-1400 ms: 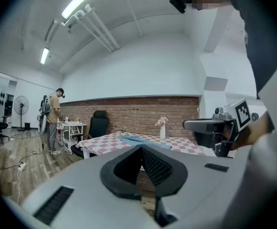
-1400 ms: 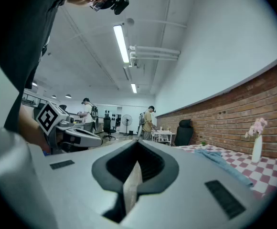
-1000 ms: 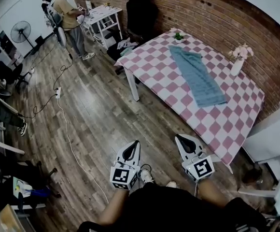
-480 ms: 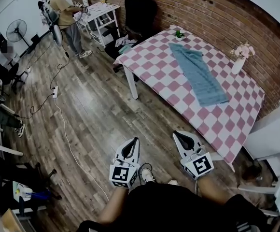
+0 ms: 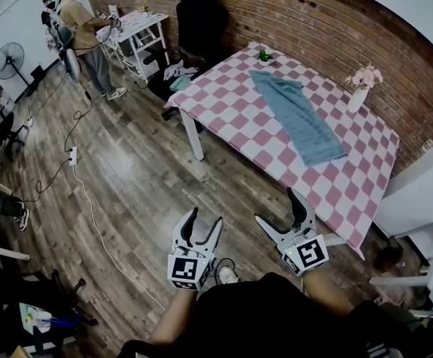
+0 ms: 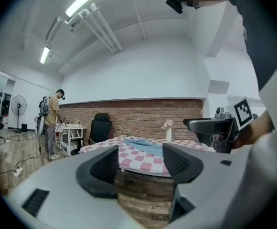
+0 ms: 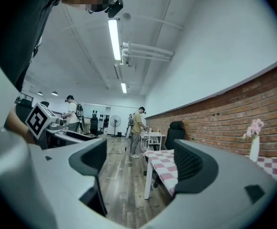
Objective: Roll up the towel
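The towel point(image 5: 298, 118) lies flat and unrolled down the middle of the table point(image 5: 228, 118), same as a second ago. The change is in the tongs. Both have just been opening, the left gripper point(image 5: 205, 218) partly spread and the right gripper point(image 5: 278, 206) wider. Both are empty and short of the table's near edge. By the table's wall side, a white vase point(image 5: 357, 99) holds pink flowers point(image 5: 363, 76).
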`<state>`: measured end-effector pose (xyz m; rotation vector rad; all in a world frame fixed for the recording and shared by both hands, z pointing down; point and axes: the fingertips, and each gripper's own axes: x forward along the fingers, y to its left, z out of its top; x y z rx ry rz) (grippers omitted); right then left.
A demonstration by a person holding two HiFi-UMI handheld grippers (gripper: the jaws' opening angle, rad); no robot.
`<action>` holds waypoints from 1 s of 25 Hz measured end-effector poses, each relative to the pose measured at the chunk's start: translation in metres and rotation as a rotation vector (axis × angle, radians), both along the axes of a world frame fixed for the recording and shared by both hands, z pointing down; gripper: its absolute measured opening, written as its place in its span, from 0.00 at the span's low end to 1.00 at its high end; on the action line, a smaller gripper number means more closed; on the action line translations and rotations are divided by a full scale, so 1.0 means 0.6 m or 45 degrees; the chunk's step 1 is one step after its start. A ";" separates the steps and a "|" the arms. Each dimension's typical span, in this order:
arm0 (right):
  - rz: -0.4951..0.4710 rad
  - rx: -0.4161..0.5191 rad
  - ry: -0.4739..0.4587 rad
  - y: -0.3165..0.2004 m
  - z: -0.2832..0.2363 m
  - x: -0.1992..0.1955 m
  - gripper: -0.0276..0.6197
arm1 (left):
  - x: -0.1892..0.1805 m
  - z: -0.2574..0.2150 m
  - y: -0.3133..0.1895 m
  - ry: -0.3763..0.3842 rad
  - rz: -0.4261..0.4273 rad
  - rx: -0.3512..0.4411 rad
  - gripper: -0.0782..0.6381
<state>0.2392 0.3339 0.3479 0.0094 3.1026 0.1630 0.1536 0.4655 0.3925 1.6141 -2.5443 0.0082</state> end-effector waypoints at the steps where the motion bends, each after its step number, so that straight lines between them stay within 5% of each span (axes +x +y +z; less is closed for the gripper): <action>1: 0.031 -0.003 -0.010 -0.006 -0.001 -0.002 0.72 | -0.008 0.000 -0.002 -0.001 -0.003 0.000 0.57; 5: 0.129 0.048 0.005 -0.025 0.009 -0.010 0.95 | -0.034 -0.008 -0.018 0.001 -0.005 0.045 0.94; 9: 0.218 0.108 0.050 -0.059 0.027 -0.008 0.96 | -0.044 0.003 -0.059 -0.009 0.066 0.010 0.94; 25: 0.517 -0.001 0.153 -0.328 0.097 0.019 0.96 | -0.034 0.040 -0.360 -0.033 0.436 -0.106 0.94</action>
